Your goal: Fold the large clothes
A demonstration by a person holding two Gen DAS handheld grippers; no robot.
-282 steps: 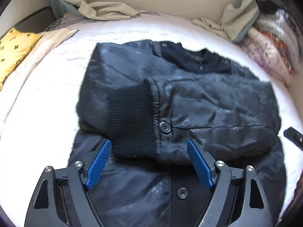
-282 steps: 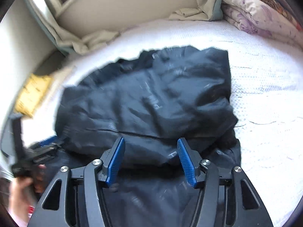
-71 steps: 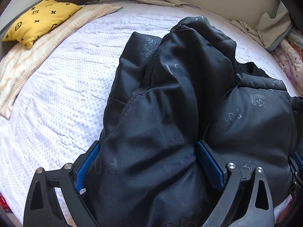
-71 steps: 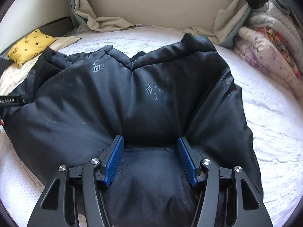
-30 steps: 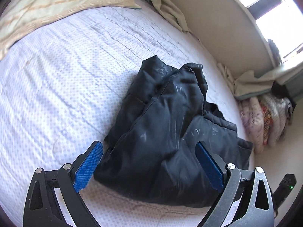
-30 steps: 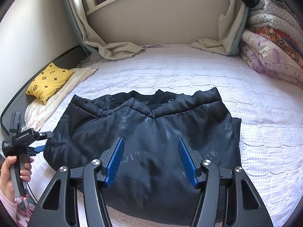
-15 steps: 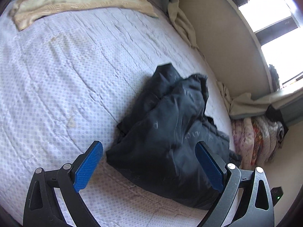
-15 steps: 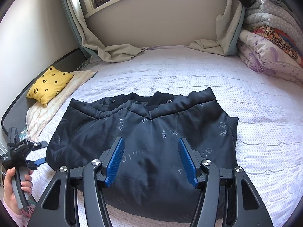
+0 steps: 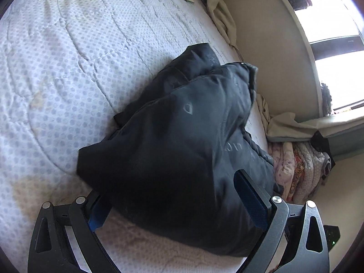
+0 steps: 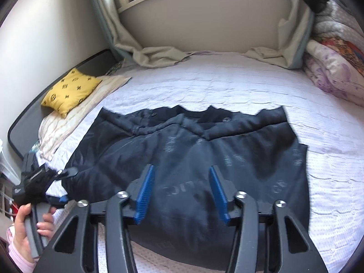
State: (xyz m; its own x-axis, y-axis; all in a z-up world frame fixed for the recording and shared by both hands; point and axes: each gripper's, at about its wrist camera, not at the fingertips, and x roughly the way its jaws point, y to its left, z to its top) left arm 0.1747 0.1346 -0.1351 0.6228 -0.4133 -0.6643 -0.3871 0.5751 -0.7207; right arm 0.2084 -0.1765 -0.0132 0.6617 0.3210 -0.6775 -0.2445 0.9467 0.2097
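Note:
A black padded jacket lies folded in a wide block on the white quilted bed, collar and buttons at its far edge. In the left wrist view the jacket fills the middle. My left gripper is open, its blue pads either side of the jacket's left end, the left pad partly under the fabric. It also shows in the right wrist view, held by a hand at the jacket's left edge. My right gripper is open and empty above the jacket's near edge.
A yellow patterned pillow lies on a beige cloth at the bed's left. Folded floral quilts are stacked at the right. Beige curtains pool under the window wall. A dark bed frame edge runs on the left.
My left gripper has moved in to the jacket's left end, so the fabric now sits between its pads. My right gripper has tilted slightly and stays open above the jacket.

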